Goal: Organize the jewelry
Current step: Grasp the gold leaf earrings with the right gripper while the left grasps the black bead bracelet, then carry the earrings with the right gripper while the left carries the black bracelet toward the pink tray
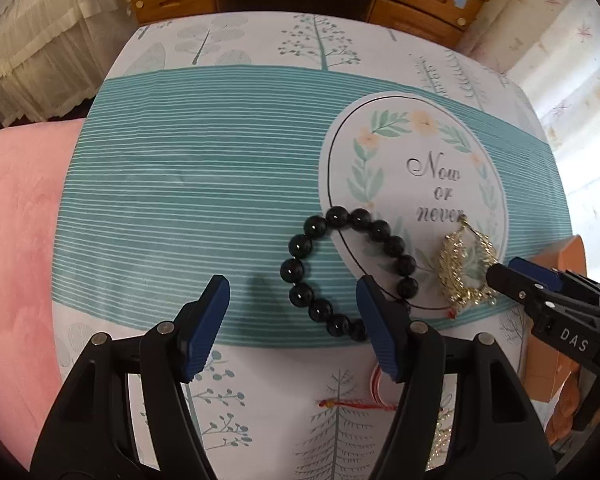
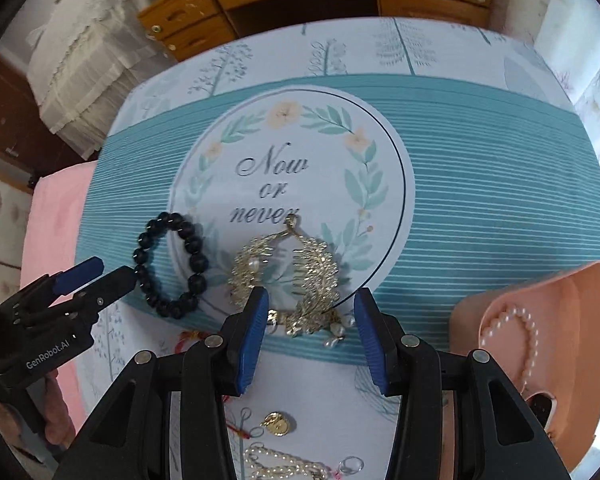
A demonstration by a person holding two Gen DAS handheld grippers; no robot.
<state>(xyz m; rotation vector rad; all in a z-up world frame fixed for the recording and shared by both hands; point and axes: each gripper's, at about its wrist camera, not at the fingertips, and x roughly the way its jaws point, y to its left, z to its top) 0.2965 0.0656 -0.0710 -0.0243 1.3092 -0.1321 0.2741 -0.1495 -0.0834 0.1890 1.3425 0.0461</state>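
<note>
tablecloth [image 1: 180, 200]: bracelet [image 1: 300, 270] between gripper [image 1: 292, 304] fingers

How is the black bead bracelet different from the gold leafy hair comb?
The black bead bracelet is a ring of big, round, dark, shiny beads; the gold hair comb is spiky, leaf-shaped and glittery with small pearls. The bracelet lies half on the teal stripes; the comb lies mostly inside the white circle, under the words. The bracelet makes one neat open loop; the comb looks bunched and tangled. Both lie flat on the printed cloth.

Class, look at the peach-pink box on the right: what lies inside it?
A white pearl strand lies looped inside the peach-pink box. The box's lower part is covered by the right gripper's black frame, so anything there cannot be seen.
</note>
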